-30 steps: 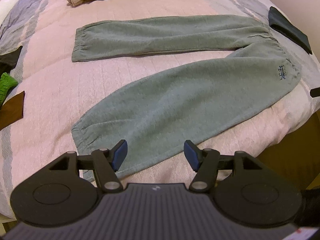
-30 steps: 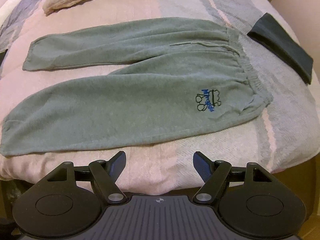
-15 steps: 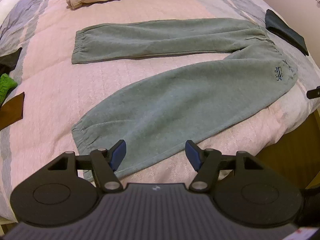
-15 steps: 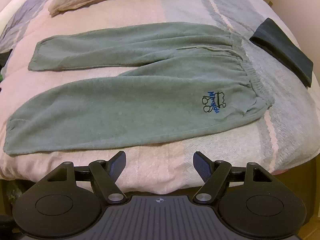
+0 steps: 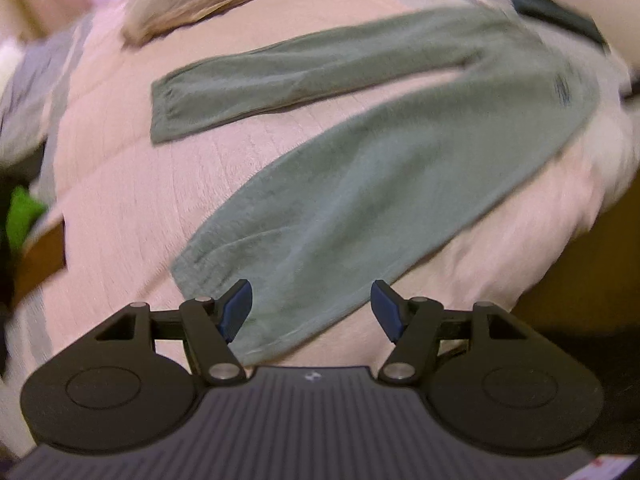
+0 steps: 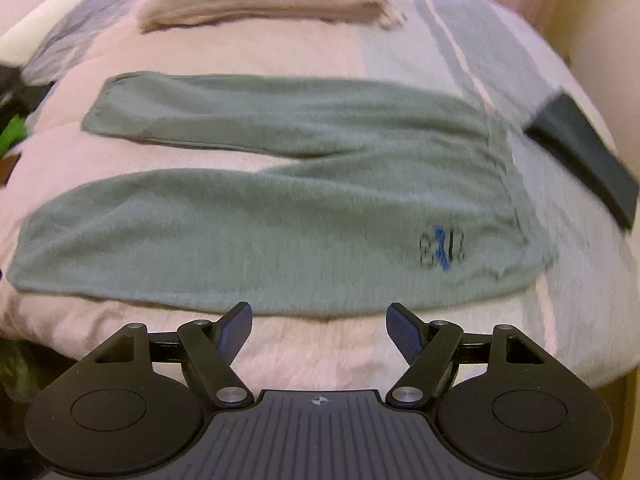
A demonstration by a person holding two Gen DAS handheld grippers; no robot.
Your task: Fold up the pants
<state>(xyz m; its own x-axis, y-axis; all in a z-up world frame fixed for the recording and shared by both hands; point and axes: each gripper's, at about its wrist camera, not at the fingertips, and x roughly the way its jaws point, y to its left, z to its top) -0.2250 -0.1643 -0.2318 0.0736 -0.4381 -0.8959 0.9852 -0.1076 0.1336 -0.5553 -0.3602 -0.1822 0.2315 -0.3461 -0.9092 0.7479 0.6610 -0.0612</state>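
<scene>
Grey-green fleece pants [image 6: 280,208] lie spread flat on the bed, both legs stretched out towards the left and the waistband towards the right. The bedspread [image 6: 280,52] under them is pale pink with grey stripes. The two legs part in a narrow V, the far leg lying straight across, the near leg running along the front edge of the mattress. A small dark and blue embroidered emblem [image 6: 441,247] sits on the near hip, close to the elastic waist.

The left gripper [image 5: 311,306] hovers over the cuff end of the near leg [image 5: 256,280]. Its blue-padded fingers [image 5: 236,307] stand apart, with the hem of that leg showing between them; the pads are not pressing on the cloth, as far as I can see. The picture from this side is smeared, so whether the tips touch the fabric I cannot tell.

The right gripper [image 6: 319,332] hangs just short of the front edge of the near leg, over bare bedspread, below the stretch between knee and emblem. Its jaws are spread wide with nothing in them.

A folded beige blanket [image 6: 264,4] lies at the far end of the bed. A dark folded cloth [image 6: 588,156] rests beside the waistband on the right. Something bright green [image 5: 24,216] and a brown piece [image 5: 42,258] show at the left edge.
</scene>
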